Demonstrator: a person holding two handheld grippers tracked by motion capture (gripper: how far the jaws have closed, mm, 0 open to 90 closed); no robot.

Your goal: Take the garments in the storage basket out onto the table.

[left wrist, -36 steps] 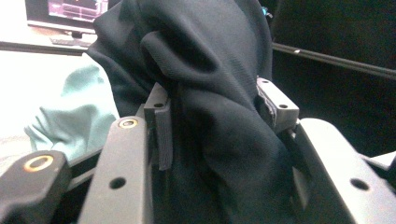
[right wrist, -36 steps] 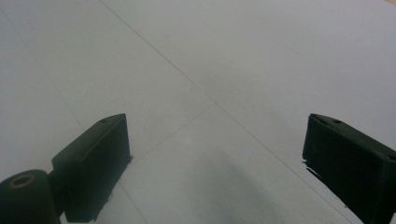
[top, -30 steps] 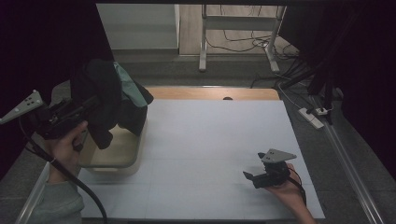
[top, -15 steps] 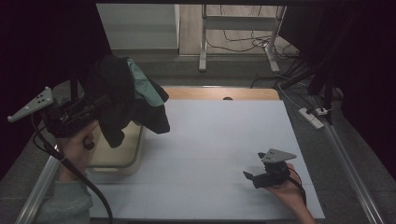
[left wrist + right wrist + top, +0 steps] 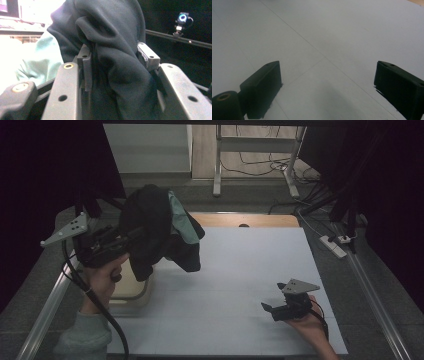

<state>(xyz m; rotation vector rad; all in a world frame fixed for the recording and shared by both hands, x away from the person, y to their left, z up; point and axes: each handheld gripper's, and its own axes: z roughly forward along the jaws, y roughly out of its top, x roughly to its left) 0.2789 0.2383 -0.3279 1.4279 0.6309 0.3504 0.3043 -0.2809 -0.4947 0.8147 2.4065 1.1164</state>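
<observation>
Up left, the left claw grips a dark garment; right claw gapes, empty.

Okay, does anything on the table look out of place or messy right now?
Nothing spilled or damaged. The only untidy thing is the dark garment, bunched and dangling from the left gripper above the tub rather than lying flat. The right gripper rests open on the white table.

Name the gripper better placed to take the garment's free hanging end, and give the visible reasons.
Right. The right gripper rests open and unloaded on the white table, while the left gripper is shut on the dark garment, holding it aloft.
</observation>
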